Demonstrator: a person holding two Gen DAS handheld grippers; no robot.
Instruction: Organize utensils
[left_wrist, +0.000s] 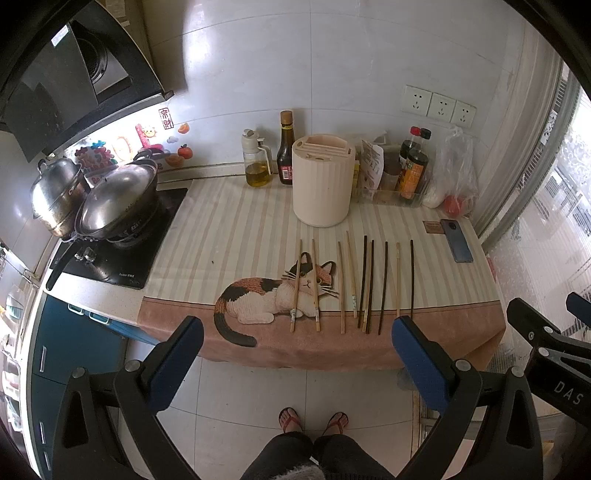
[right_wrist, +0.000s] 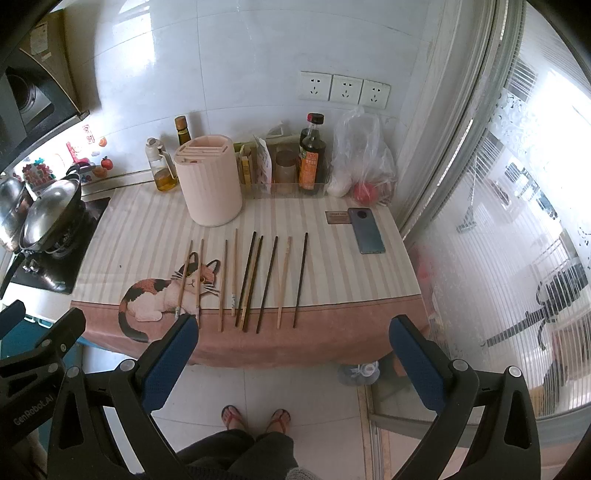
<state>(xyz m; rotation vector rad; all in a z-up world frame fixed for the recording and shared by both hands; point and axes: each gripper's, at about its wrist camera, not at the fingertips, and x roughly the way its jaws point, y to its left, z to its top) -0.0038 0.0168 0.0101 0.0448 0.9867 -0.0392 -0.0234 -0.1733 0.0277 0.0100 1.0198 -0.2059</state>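
Up front, the left wrist view shows little readable writing: "DAS" in pale letters on the black frame of the right gripper (left_wrist: 554, 314) at 4 o'clock, and a red seal sticker (left_wrist: 166, 118) on the wall at 10 o'clock whose characters are too small to read. The bottle labels are also too small. The left gripper (left_wrist: 295, 332) has its blue pads spread wide, holding nothing, poised over the floor just short of the table's near edge. Between the pads lies a row of chopsticks (left_wrist: 354, 284) on a striped cloth with a calico cat (left_wrist: 273, 291) printed on it; two pale sticks lie across the cat's face, the rest to its right, some light wood, some dark brown. At 12 o'clock stands a cream utensil holder (left_wrist: 323, 184) with slots in its top, upright, beyond the sticks' far ends. Behind it are an oil dispenser (left_wrist: 256, 162) and a dark sauce bottle (left_wrist: 286, 151); a phone (left_wrist: 457, 240) lies at 3 o'clock, lidded pots (left_wrist: 114, 199) on a stove at 9 o'clock.

Next, the right wrist view reads "GenRobot.AI" on the left gripper's (right_wrist: 40, 325) frame at 8 o'clock. The right gripper (right_wrist: 293, 332) is likewise wide apart and empty, near the table edge. The chopsticks (right_wrist: 251, 280) lie parallel between its pads, the utensil holder (right_wrist: 208, 184) at 11 o'clock, the phone (right_wrist: 367, 230) at 2 o'clock, a plastic bag (right_wrist: 364, 158) behind it. Sandalled feet (right_wrist: 255, 417) show at 6 o'clock.
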